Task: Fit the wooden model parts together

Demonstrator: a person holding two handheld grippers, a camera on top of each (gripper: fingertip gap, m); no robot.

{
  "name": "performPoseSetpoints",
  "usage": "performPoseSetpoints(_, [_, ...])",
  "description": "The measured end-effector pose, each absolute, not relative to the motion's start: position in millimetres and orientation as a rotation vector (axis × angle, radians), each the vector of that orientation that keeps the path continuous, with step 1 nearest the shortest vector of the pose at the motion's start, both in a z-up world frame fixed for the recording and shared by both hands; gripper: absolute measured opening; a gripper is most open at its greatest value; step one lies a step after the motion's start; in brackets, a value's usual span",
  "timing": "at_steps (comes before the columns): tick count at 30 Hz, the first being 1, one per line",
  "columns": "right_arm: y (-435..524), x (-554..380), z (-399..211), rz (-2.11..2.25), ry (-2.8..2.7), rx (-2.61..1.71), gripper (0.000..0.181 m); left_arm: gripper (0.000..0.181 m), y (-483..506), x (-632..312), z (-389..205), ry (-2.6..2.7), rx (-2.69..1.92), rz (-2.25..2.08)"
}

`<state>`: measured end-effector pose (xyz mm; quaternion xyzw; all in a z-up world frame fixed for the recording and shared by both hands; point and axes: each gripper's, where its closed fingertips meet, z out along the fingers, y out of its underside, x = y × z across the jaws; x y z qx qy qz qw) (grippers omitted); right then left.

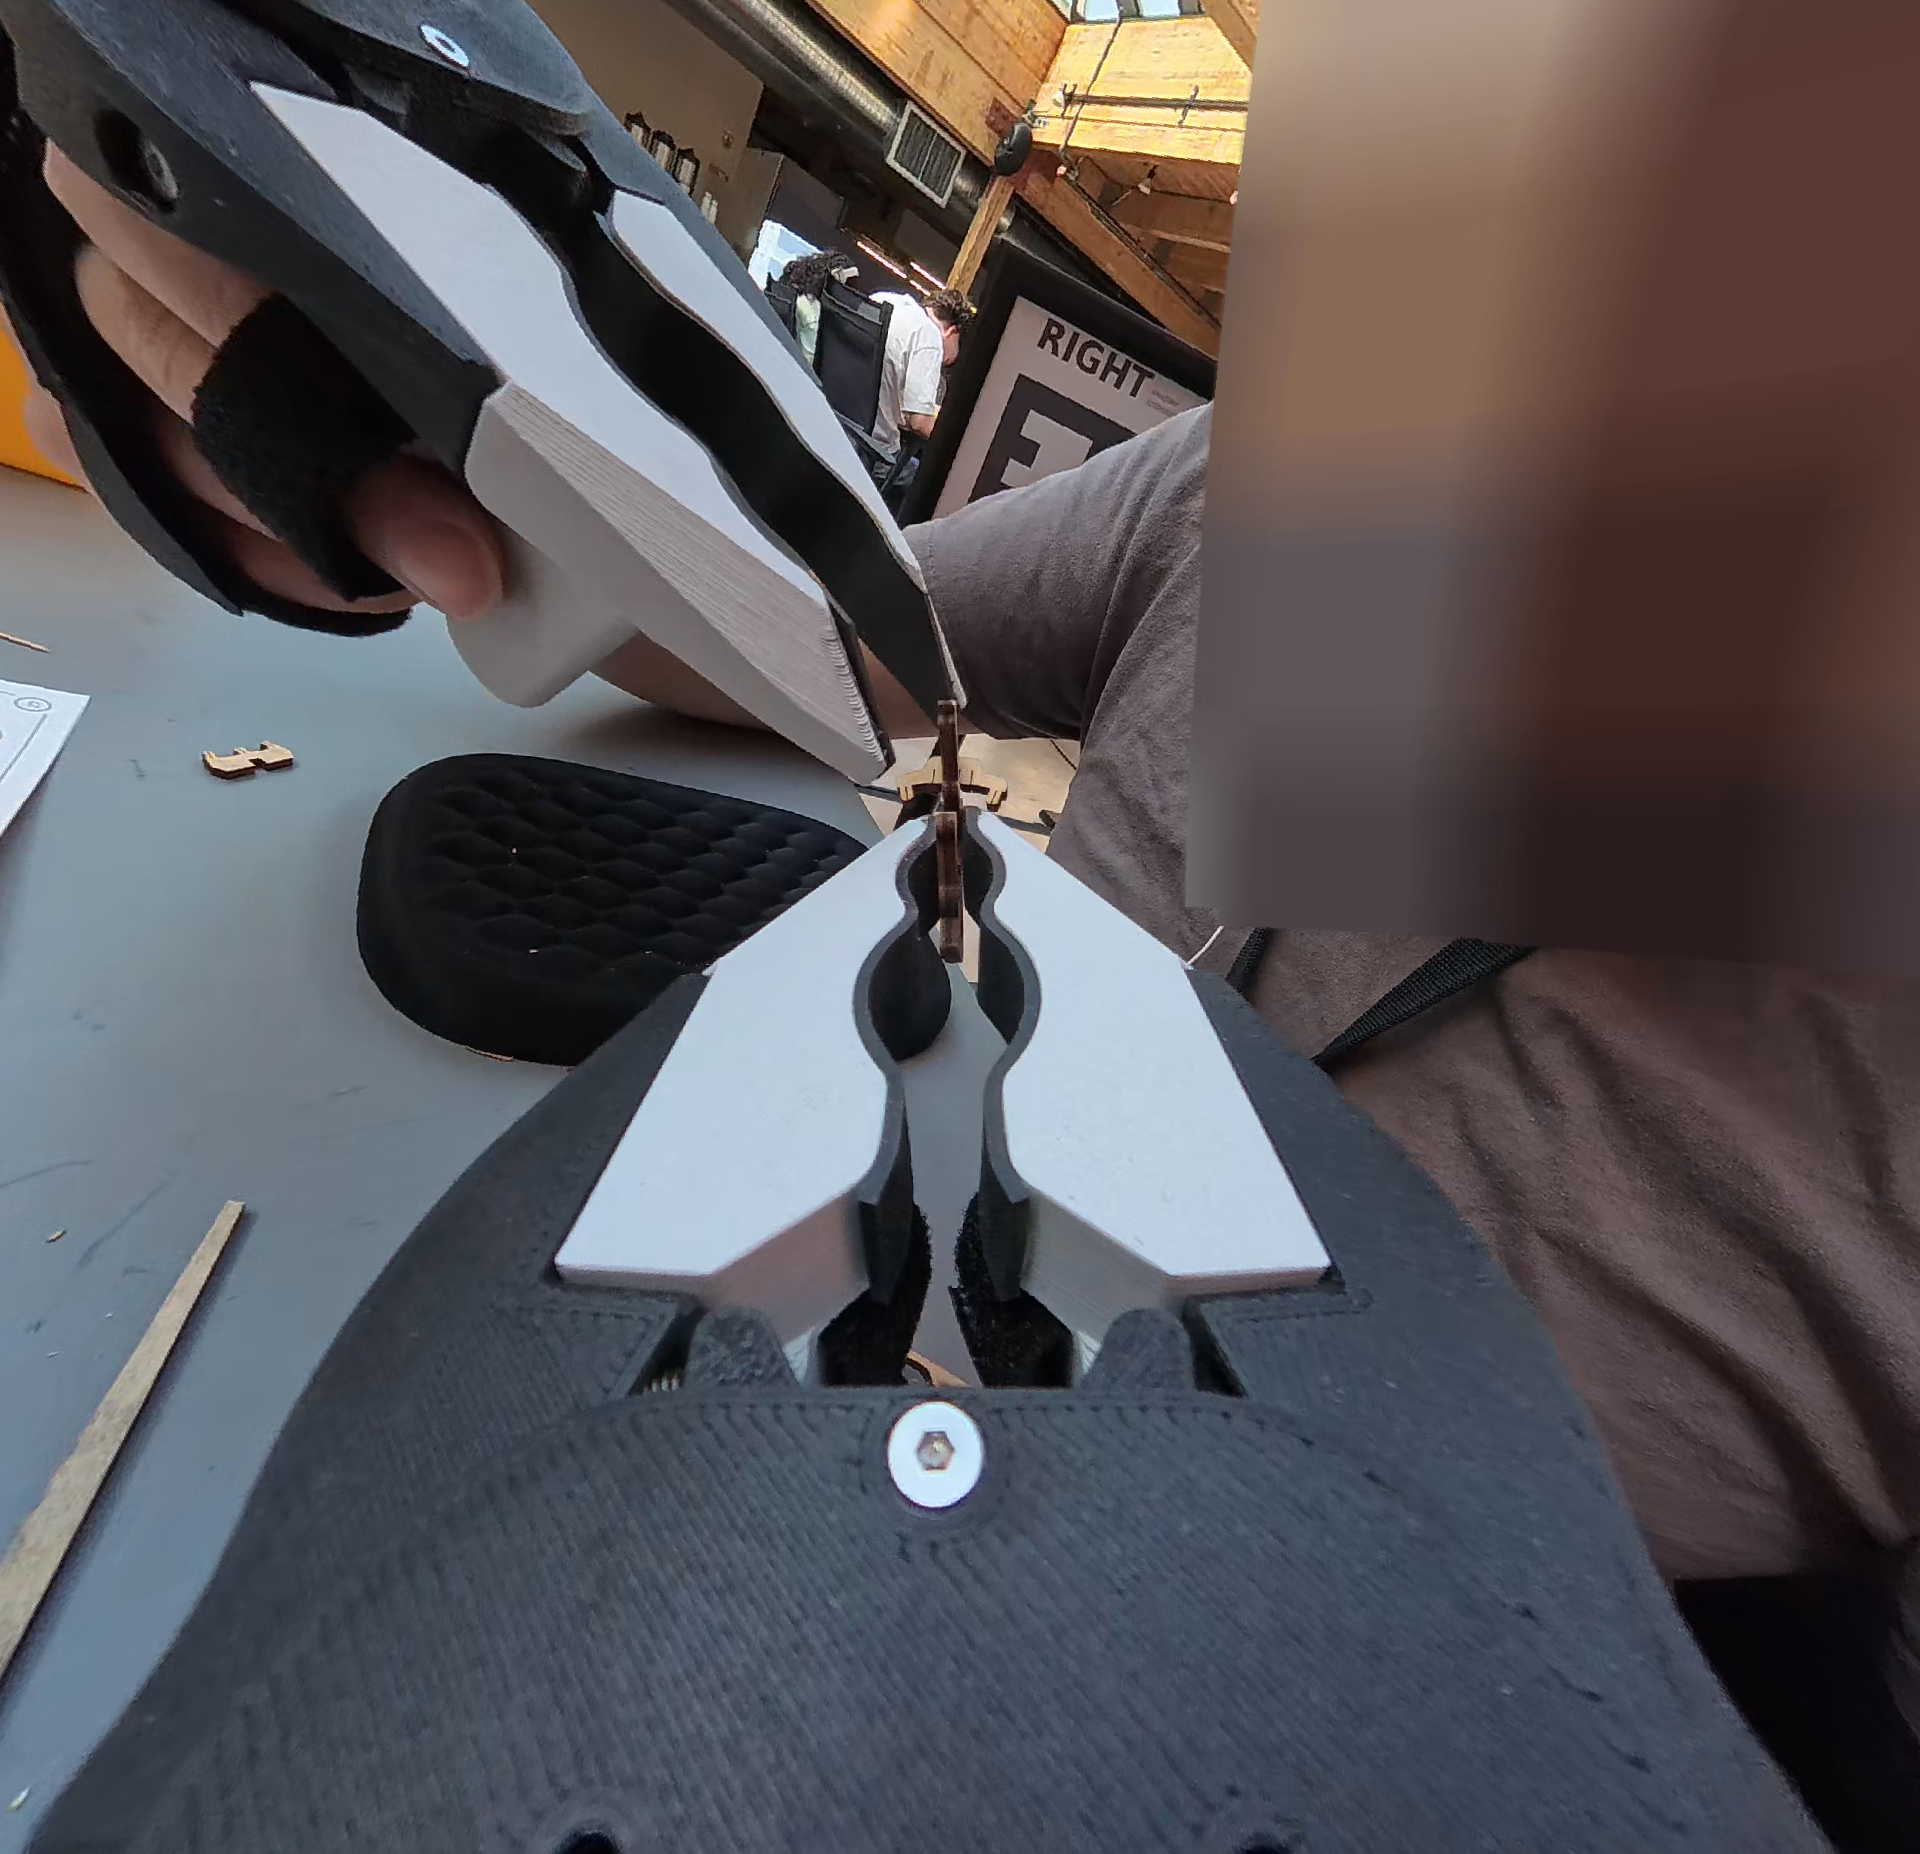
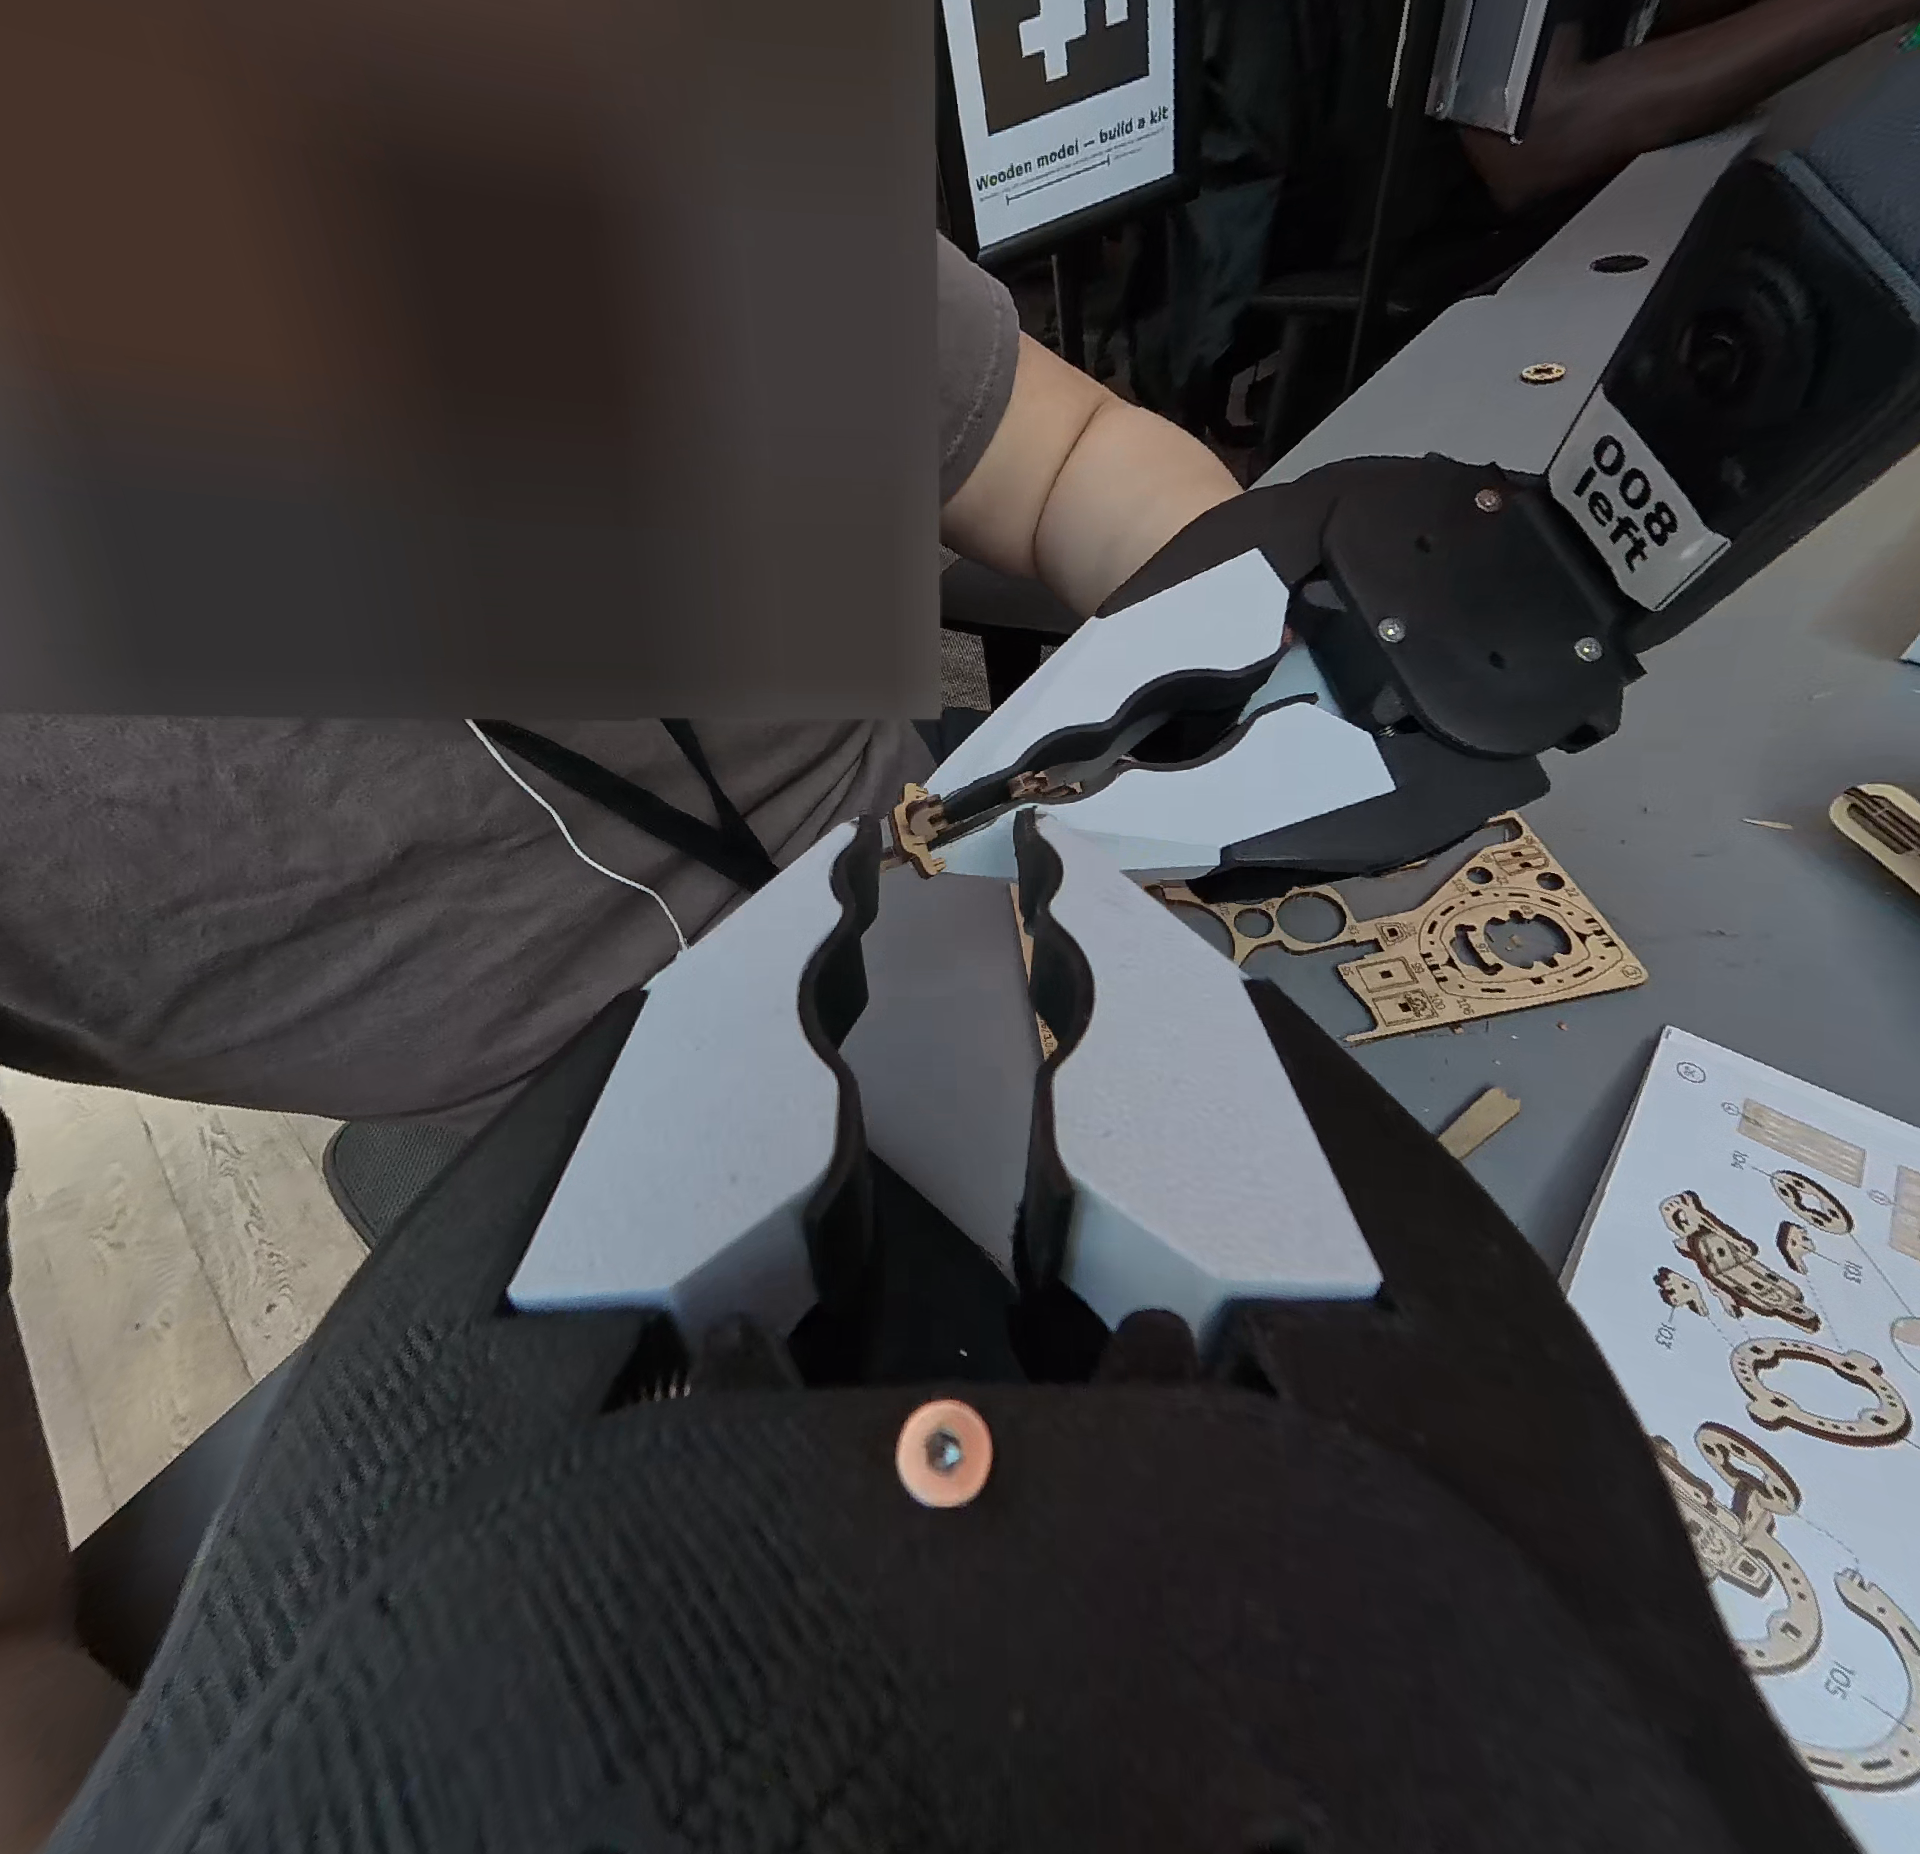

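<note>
grey worktop (image 2: 1714, 869), instruction sheet (image 2: 1766, 1285), cut-out wooden sheet (image 2: 1455, 963) lying flat. left tongs (image 1: 948, 828) clamped on a thin wooden part (image 1: 948, 869), held in the air at the worktop's near edge. right tongs (image 2: 940, 838) apart, tips just beside a small notched piece (image 2: 914, 828) at the part's end. judgement: steady the left, line slot to tab, then press squarely; thin ply may snap if twisted.

The left wrist view looks close along its own gripper fingers (image 1: 1091, 1025), low over the grey table (image 1: 208, 1025), facing the person's torso. The right wrist view looks down its fingers (image 2: 727, 1077) from higher, toward the table edge and floor. Both share the small wooden part (image 1: 948, 828) (image 2: 914, 830) and each shows the other gripper.
</note>
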<state>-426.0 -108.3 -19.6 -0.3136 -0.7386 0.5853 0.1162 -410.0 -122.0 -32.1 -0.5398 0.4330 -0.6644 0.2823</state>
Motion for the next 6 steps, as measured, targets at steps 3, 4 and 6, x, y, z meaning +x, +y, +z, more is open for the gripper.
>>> performPoseSetpoints(3, [-100.7,-431.0,-19.0,1.604,-2.114,-0.938,0.025,0.0,-119.2,-413.1,-26.5,1.104,-1.434,-1.846])
performPoseSetpoints(4, [-96.0,-433.2,-17.6,1.523,-2.088,-0.946,0.025,0.0,-117.0,-415.2,-22.2,1.065,-1.423,-1.887])
performPoseSetpoints(6, [-87.1,-433.3,-10.1,1.355,-2.042,-0.926,0.026,0.0,-111.1,-420.5,-13.9,0.976,-1.404,-1.961])
